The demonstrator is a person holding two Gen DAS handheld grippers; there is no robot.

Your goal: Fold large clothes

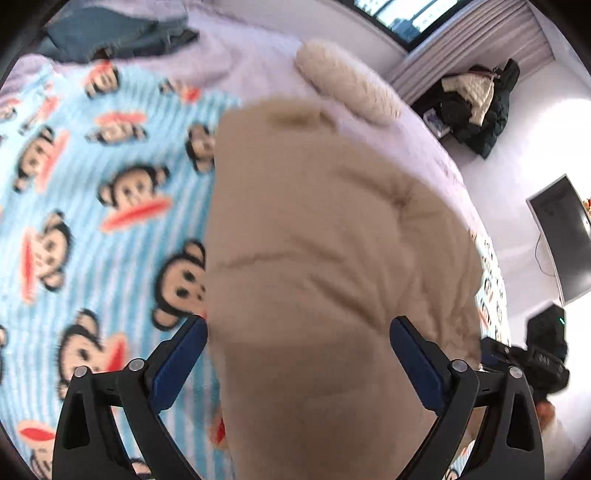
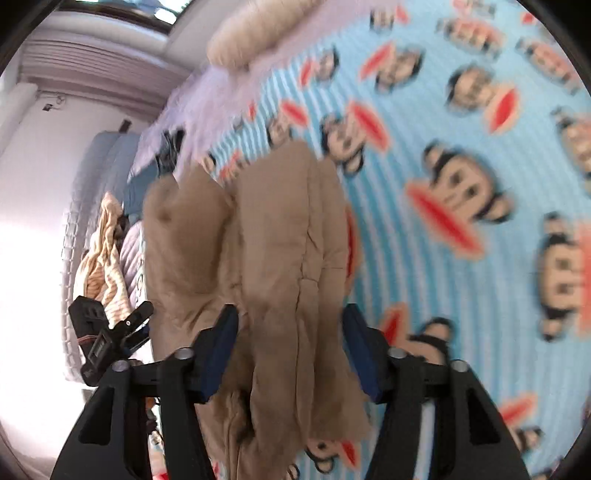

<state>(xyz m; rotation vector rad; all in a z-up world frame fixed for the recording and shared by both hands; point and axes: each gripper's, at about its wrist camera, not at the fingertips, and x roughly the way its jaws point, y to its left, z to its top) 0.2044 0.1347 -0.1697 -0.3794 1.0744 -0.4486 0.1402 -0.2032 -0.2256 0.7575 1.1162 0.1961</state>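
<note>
A bulky tan padded garment [image 1: 332, 240] lies bunched on a blue monkey-print blanket [image 1: 92, 184]. My left gripper [image 1: 298, 343] has its blue-padded fingers [image 1: 181, 358] spread wide on either side of the garment's near end, with fabric bulging between them. In the right wrist view the same tan garment [image 2: 280, 240] hangs in thick folds between the fingers [image 2: 221, 343] of my right gripper [image 2: 290, 339], which press against it from both sides. The blanket [image 2: 461, 129] lies behind it. The other gripper shows at the left edge [image 2: 107, 339].
A cream fleece item [image 1: 347, 85] lies on the lilac sheet past the garment. Folded blue denim [image 1: 118, 33] sits at the far top left. Dark coats [image 1: 476, 107] are piled by the wall, and a dark screen [image 1: 561, 236] stands at the right. A striped cloth [image 2: 103, 251] lies by the headboard.
</note>
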